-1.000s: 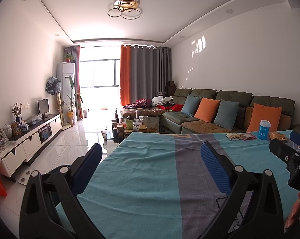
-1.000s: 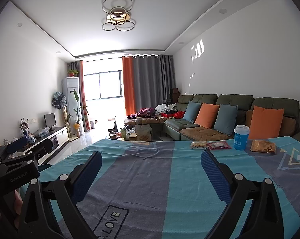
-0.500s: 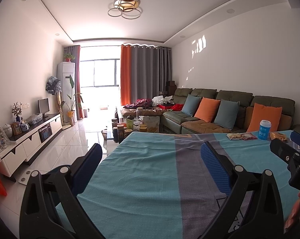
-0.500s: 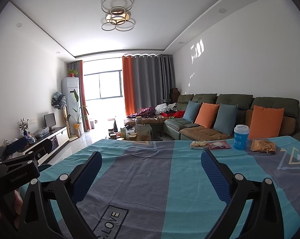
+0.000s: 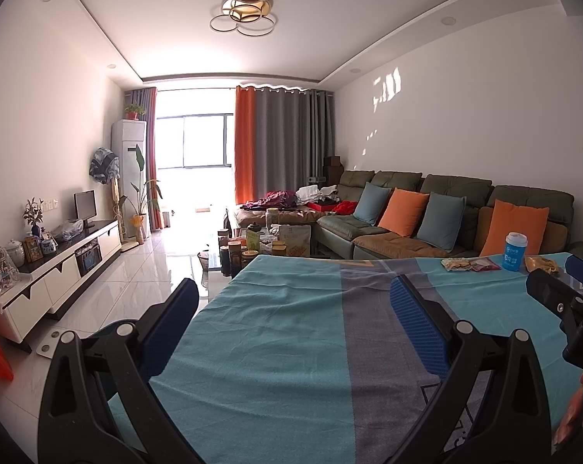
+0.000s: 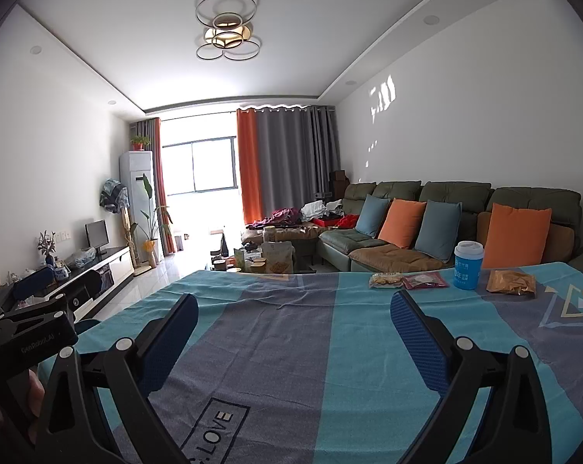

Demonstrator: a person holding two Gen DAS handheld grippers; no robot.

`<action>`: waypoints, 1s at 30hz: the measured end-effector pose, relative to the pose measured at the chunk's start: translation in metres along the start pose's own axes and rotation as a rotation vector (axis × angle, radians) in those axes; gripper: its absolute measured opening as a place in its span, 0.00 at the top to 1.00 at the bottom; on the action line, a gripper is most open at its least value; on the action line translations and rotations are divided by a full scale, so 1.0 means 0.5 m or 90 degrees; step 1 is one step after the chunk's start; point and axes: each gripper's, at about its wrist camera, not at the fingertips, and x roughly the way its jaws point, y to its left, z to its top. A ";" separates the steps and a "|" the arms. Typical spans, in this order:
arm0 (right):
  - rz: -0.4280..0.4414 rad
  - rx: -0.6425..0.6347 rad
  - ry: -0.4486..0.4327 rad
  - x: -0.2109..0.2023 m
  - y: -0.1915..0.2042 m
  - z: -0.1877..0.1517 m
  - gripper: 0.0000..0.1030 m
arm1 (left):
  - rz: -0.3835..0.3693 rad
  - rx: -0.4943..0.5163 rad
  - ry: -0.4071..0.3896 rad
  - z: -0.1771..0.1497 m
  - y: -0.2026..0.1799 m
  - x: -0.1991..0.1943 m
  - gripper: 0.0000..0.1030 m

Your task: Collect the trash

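In the left wrist view the left gripper (image 5: 291, 301) hovers over the near end of the table (image 5: 283, 340), its blue-padded fingers (image 5: 415, 321) spread wide with nothing between them; the table wears a teal and grey striped cloth; the trash lies at about two o'clock near the far right edge, where a pale snack wrapper (image 5: 455, 264) sits just beside a red wrapper (image 5: 484, 263), then a blue cup with a white lid (image 5: 515, 251) standing upright, then a crumpled orange-brown bag (image 5: 541, 264); at three o'clock the right gripper (image 5: 562, 290) pokes in from the frame edge, and from here I cannot tell how its jaws stand; a green sofa (image 5: 457, 208) with orange and blue cushions runs behind the table. In the right wrist view the right gripper (image 6: 291, 321) hangs above the cloth with its fingers (image 6: 417, 332) set wide apart and empty; the same four pieces lie in a row at one o'clock, well apart from the fingertips: pale snack wrapper (image 6: 386, 280), red wrapper (image 6: 424, 281) touching it, blue cup (image 6: 467, 265) upright, and orange-brown bag (image 6: 511, 282) farthest right; at nine o'clock the left gripper (image 6: 40, 290) juts in from the left edge; a printed "LOVE" box (image 6: 214, 427) marks the cloth at six o'clock.
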 end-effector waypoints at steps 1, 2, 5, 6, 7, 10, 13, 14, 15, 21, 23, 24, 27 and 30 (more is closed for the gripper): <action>0.000 0.001 -0.001 0.000 0.000 0.000 0.07 | 0.000 0.000 0.001 0.000 0.000 0.001 0.06; 0.000 0.000 0.000 0.001 0.000 0.000 0.07 | 0.000 0.001 0.002 0.000 0.000 0.001 0.05; 0.000 0.001 0.000 0.001 0.000 0.000 0.07 | 0.000 0.001 0.004 0.001 -0.001 0.003 0.06; -0.001 0.000 0.000 0.001 0.000 -0.001 0.07 | 0.000 0.001 0.003 0.000 -0.002 0.002 0.05; -0.001 0.001 -0.001 0.000 0.000 0.000 0.07 | -0.001 0.001 0.004 0.001 -0.003 0.002 0.06; 0.000 0.002 -0.001 0.002 0.000 -0.001 0.07 | -0.002 0.001 0.005 0.002 -0.002 0.003 0.05; 0.000 0.001 0.000 0.002 0.000 -0.001 0.07 | -0.001 0.002 0.008 0.001 -0.002 0.004 0.05; 0.000 0.001 0.001 0.003 0.000 -0.001 0.07 | -0.001 0.001 0.008 0.002 -0.001 0.004 0.06; 0.000 0.002 0.001 0.002 0.001 -0.001 0.07 | -0.001 0.001 0.008 0.002 0.000 0.004 0.06; 0.001 0.004 -0.001 0.003 0.000 -0.003 0.07 | 0.001 0.000 0.011 0.003 0.002 0.004 0.05; 0.000 0.004 0.000 0.003 0.001 -0.005 0.07 | 0.000 0.000 0.011 0.002 0.002 0.004 0.06; -0.001 0.004 -0.001 0.002 0.000 -0.007 0.07 | 0.001 0.000 0.011 0.003 0.002 0.004 0.05; -0.002 0.006 0.000 0.001 0.000 -0.008 0.07 | 0.002 0.001 0.011 0.002 0.002 0.004 0.05; -0.002 0.006 -0.001 -0.001 0.003 -0.009 0.07 | 0.002 0.002 0.011 0.003 0.001 0.004 0.05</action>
